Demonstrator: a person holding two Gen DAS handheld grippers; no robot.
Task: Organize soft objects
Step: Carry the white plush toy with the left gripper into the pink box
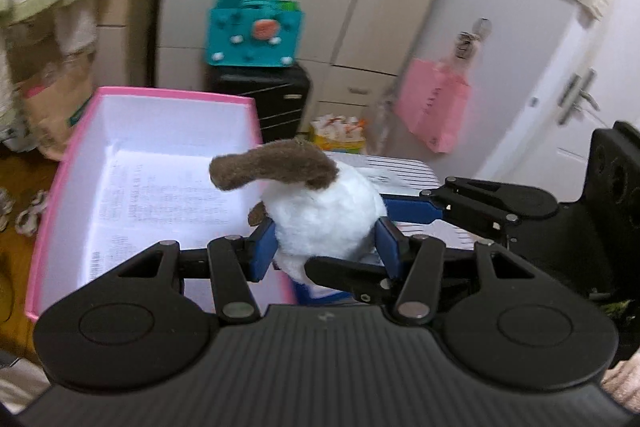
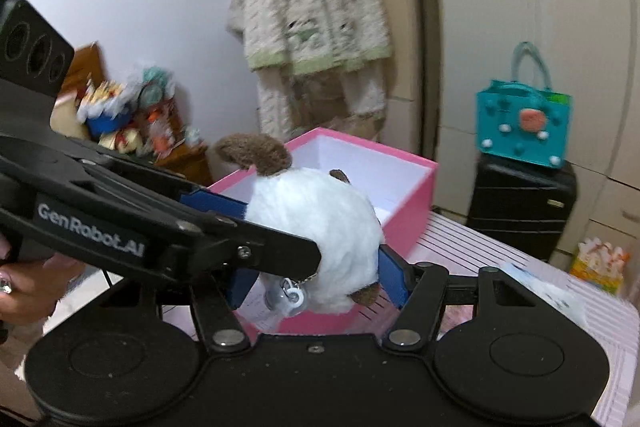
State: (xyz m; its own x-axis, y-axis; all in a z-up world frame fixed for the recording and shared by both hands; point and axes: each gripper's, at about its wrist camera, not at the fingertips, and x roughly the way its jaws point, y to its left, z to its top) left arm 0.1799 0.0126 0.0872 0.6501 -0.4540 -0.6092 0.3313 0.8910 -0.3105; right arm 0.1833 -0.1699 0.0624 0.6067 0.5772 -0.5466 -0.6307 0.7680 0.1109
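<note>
I have one white plush toy point(image 1: 326, 217) with brown ears clamped in my left tool point(image 1: 326, 241), and my right tool point(image 2: 316, 269) is clamped on that toy too. It hangs above the near rim of the single open pink box point(image 1: 160, 95), whose floor lies bare. The striped surface point(image 2: 480, 247) stretches right, one black suitcase point(image 2: 524, 203) behind it.
</note>
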